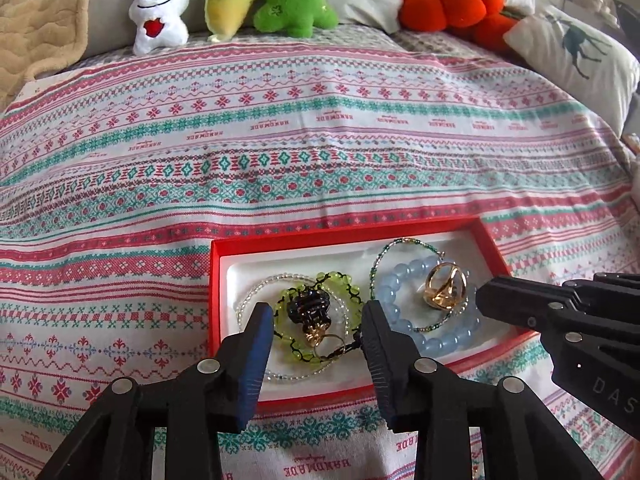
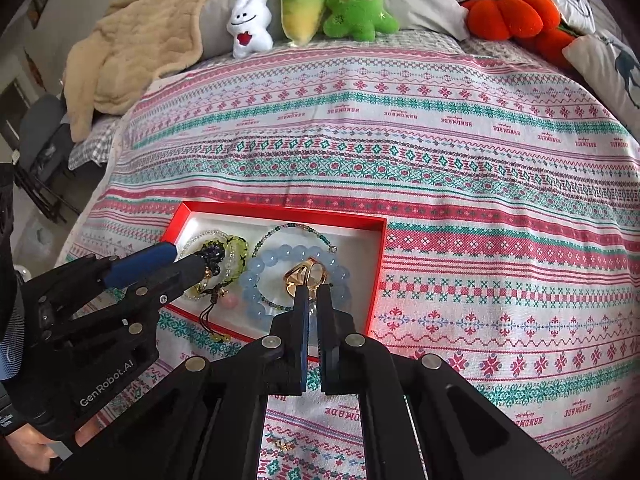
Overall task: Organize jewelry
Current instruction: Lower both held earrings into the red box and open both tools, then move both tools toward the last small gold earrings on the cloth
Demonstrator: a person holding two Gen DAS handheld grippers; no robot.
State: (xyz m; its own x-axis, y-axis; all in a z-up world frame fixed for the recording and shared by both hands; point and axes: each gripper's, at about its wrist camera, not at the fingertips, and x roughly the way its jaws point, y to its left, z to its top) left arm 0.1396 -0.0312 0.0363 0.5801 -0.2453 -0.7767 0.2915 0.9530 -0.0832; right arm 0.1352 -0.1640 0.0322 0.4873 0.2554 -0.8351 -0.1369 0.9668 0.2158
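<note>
A red tray [image 1: 216, 280] [image 2: 380, 264] with a white liner lies on the bed. In it lie a light-blue bead bracelet [image 1: 440, 340] [image 2: 256, 276], a gold ring-shaped clip [image 1: 444, 286] [image 2: 306, 276], a green bead bracelet [image 1: 340, 280] [image 2: 238, 246], a clear bead strand [image 1: 248, 300] and a black-and-gold piece [image 1: 310, 308]. My left gripper [image 1: 318, 314] is open, its fingers either side of the black piece. My right gripper [image 2: 314, 292] is nearly shut, tips at the gold clip; I cannot tell if it grips it.
A patterned cloth [image 1: 320, 140] covers the bed. Plush toys [image 1: 160, 12] [image 2: 250, 26], an orange pumpkin cushion [image 1: 448, 4] and pillows [image 1: 576, 52] line the far edge. A beige blanket [image 2: 140, 40] lies far left. A small gold item [image 2: 282, 445] lies on the cloth under my right gripper.
</note>
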